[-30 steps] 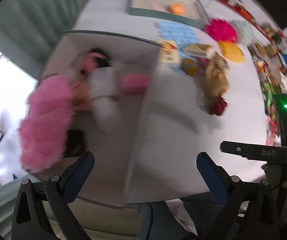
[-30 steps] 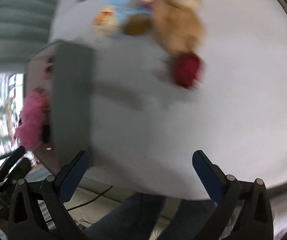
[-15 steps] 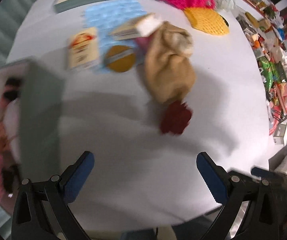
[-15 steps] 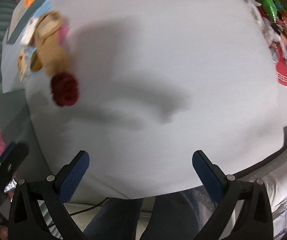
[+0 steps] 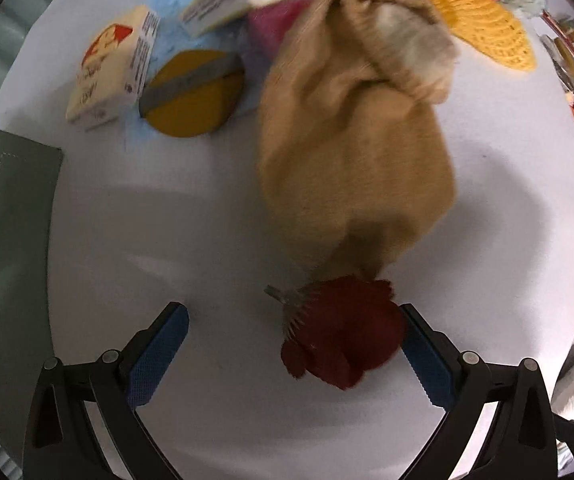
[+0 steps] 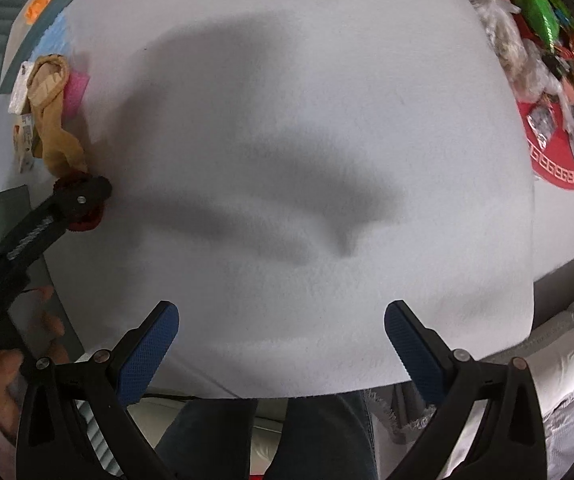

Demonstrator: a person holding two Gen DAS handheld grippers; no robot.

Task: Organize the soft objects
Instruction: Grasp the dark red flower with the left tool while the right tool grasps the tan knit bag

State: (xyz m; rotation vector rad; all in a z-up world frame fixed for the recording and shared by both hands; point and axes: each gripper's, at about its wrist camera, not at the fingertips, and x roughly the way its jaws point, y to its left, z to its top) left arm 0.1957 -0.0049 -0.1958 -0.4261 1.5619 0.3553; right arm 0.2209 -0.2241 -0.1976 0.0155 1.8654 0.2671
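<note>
Hovering over the white felt tabletop, my left gripper is spread beside the tan knit hat's dark red pompom (touching one pad); my right gripper gapes, holding nothing, cluttered shelving beyond.

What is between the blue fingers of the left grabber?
In the left wrist view, a fluffy dark red pompom on the tan knitted hat lies between them, near one finger, on white table.
</note>
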